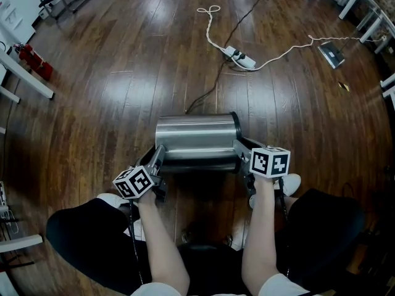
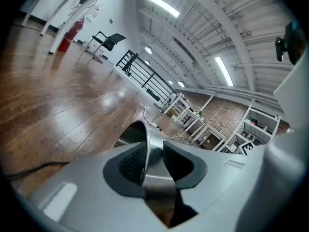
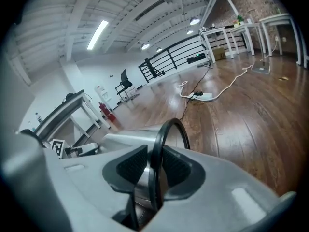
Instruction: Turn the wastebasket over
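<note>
wastebasket: lying sideways on the floor by my knees, long axis left-right, black rim facing right
my left claw: pinching its steel end
my right claw: pinching that rim

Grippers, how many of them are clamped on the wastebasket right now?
2. The left gripper grips the metal edge at the left end of the wastebasket; the right gripper grips the black ring at its right end.
</note>
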A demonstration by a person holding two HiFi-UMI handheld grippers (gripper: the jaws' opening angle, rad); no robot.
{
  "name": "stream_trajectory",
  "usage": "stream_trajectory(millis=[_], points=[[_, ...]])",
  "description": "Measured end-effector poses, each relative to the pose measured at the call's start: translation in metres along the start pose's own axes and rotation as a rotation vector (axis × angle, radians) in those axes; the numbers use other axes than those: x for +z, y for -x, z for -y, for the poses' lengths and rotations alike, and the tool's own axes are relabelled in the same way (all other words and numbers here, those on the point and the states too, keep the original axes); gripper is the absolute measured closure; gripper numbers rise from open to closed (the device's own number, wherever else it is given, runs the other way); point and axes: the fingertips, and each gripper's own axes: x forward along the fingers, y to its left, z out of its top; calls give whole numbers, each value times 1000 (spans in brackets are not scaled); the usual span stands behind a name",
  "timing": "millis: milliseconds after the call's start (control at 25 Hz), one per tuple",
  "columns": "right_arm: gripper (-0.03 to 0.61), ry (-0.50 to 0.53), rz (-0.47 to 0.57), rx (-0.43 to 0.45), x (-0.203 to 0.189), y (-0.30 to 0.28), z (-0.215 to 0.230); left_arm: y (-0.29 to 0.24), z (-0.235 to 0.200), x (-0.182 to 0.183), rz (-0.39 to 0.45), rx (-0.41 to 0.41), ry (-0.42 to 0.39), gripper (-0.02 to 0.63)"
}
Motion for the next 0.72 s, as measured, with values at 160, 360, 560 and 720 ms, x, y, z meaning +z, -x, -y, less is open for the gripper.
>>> stream_trajectory(millis=[160, 360, 560, 720], points=[[494, -84, 39, 37, 3, 3, 7, 1, 21, 14, -4, -16, -59, 506], [485, -181, 96, 63, 4, -4, 18, -10, 69, 59, -34, 80, -345, 497], [480, -323, 115, 93, -15, -34, 34, -27, 123, 78, -72, 83, -668, 506], [480, -458, 223, 148, -14, -44, 55, -51, 147, 76, -119, 105, -762, 508]])
